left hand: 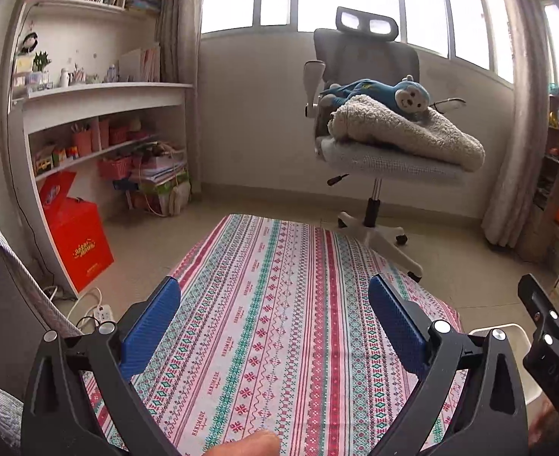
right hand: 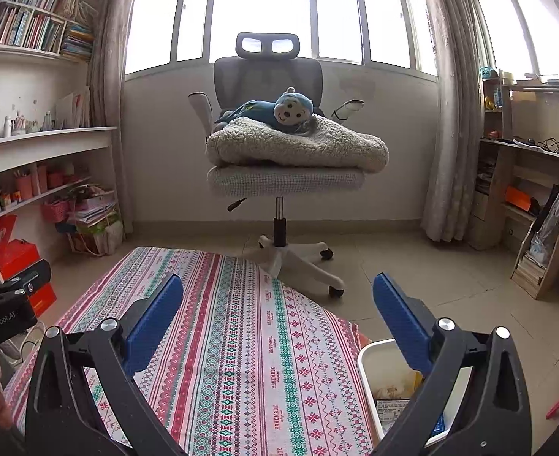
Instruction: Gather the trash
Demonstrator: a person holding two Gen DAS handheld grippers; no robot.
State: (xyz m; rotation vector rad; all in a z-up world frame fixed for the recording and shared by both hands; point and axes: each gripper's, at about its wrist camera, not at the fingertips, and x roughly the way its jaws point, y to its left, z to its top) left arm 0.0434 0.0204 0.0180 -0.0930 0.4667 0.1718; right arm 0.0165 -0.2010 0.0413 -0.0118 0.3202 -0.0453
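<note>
A white bin (right hand: 368, 364) stands at the right edge of the patterned tablecloth (right hand: 241, 342); crumpled paper and a labelled wrapper (right hand: 391, 408) lie inside it. Its rim also shows in the left wrist view (left hand: 507, 330). My left gripper (left hand: 275, 296) is open and empty above the tablecloth (left hand: 279, 323). My right gripper (right hand: 277, 292) is open and empty, its right finger over the bin. The right gripper's body shows at the right edge of the left wrist view (left hand: 553, 342). No loose trash shows on the cloth.
A grey office chair (right hand: 271, 76) with a fleece blanket and blue plush monkey (right hand: 279, 112) stands beyond the table. White shelves (left hand: 100, 91) and a red box (left hand: 78, 239) are left. A wooden shelf unit (right hand: 526, 190) is right.
</note>
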